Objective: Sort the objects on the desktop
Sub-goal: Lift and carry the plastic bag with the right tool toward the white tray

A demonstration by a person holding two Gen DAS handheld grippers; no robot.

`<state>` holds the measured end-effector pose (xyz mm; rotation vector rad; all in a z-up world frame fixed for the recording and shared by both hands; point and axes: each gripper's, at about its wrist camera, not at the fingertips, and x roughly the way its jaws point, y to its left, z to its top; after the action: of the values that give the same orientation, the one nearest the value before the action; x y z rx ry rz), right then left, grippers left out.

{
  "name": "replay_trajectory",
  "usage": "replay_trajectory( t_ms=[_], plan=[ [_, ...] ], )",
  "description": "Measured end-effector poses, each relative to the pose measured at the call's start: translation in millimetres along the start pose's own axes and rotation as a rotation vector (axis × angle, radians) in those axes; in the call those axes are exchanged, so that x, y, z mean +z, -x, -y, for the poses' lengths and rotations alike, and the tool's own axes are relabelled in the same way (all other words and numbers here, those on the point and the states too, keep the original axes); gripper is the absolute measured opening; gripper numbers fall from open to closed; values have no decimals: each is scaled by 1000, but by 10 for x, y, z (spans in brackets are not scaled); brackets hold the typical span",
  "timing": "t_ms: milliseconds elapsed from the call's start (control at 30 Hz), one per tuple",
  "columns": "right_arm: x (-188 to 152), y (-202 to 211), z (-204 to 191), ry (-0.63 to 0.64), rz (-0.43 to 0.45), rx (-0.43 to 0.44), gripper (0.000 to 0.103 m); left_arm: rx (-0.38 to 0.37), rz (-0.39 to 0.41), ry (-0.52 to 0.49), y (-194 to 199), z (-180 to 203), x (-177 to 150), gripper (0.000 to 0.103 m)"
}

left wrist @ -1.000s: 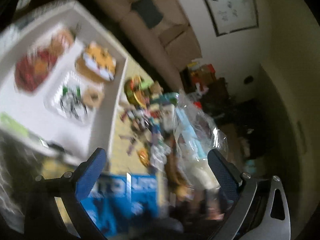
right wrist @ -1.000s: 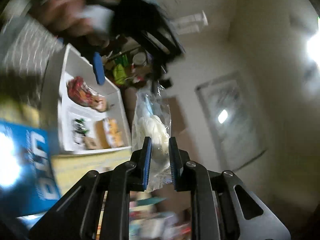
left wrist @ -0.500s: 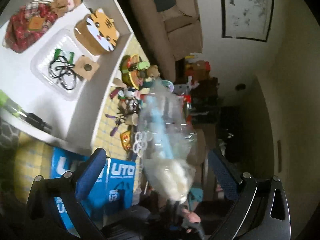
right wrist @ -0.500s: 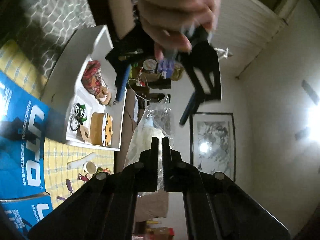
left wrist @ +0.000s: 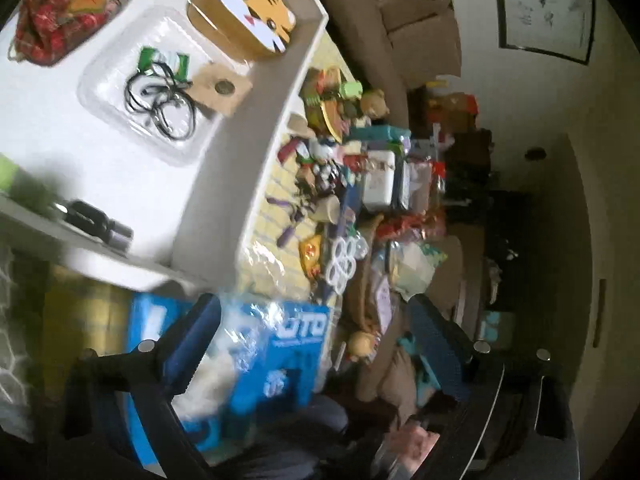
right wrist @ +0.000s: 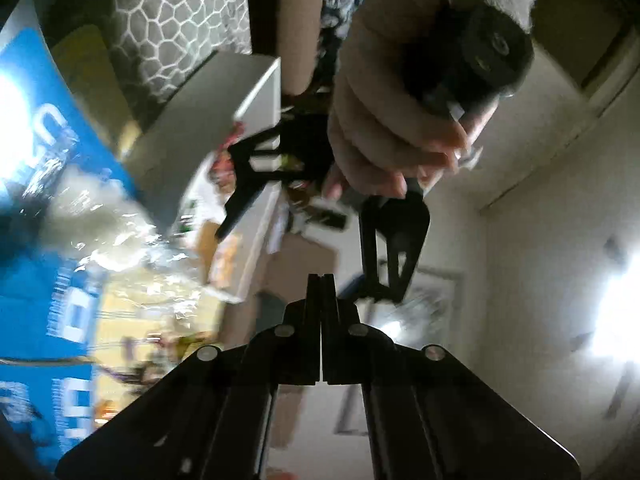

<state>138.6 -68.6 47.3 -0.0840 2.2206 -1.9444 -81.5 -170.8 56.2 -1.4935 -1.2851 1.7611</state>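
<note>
Clear bag [left wrist: 224, 344] beside the white tray [left wrist: 256, 128], by left gripper [left wrist: 316, 344], fingers apart, just narrowing, clamping nothing; right gripper [right wrist: 321, 280] fingers together, empty.

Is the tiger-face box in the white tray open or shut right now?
Shut. In the left wrist view the tiger-face lid sits flat over its brown box, with no gap showing, inside the white tray.
</note>
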Motion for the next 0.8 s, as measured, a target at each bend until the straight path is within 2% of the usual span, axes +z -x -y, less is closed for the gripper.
replay_trajectory(
  t_ms=[67, 100, 167, 233, 267, 333, 400, 567, 600, 633, 667, 700, 800],
  plan=[
    [-177, -98, 185, -214, -103, 145, 1, -5, -7, -7, 58, -36, -61, 96],
    [-339, -166, 310, -378, -163, 251, 2, 26, 3, -27, 95, -37, -99, 96],
    [-695, -323, 492, -711, -247, 472, 15, 130, 31, -110, 156, 13, -188, 96],
    [-1133, -504, 574, -1089, -311, 697, 49, 204, 41, -185, 124, 51, -276, 96],
    [-1355, -586, 553, -1290, -316, 815, 50, 231, 38, -216, 117, 77, -312, 96],
    [-1688, -686, 433, -1620, -283, 991, 50, 316, 37, -302, 39, 132, -423, 96],
    [-1872, -695, 334, -1764, -276, 1039, 49, 395, 36, -374, -82, 164, -513, 96],
    [-2209, -582, 141, -1896, -312, 1039, 48, 639, -47, -544, -571, 189, -796, 96],
    [-2257, -540, 101, -1903, -322, 1034, 48, 684, -55, -559, -642, 179, -815, 92],
    [-2269, -511, 74, -1904, -330, 1028, 48, 748, -73, -578, -753, 153, -828, 72],
    [-2281, -529, 70, -1901, -336, 1023, 48, 775, -98, -582, -829, 115, -828, 52],
    [-2309, -502, 72, -1898, -341, 1017, 48, 779, -117, -569, -877, 73, -824, 28],
    [-2373, -395, 96, -1892, -342, 999, 48, 763, -106, -562, -882, 76, -867, 28]
  ],
)
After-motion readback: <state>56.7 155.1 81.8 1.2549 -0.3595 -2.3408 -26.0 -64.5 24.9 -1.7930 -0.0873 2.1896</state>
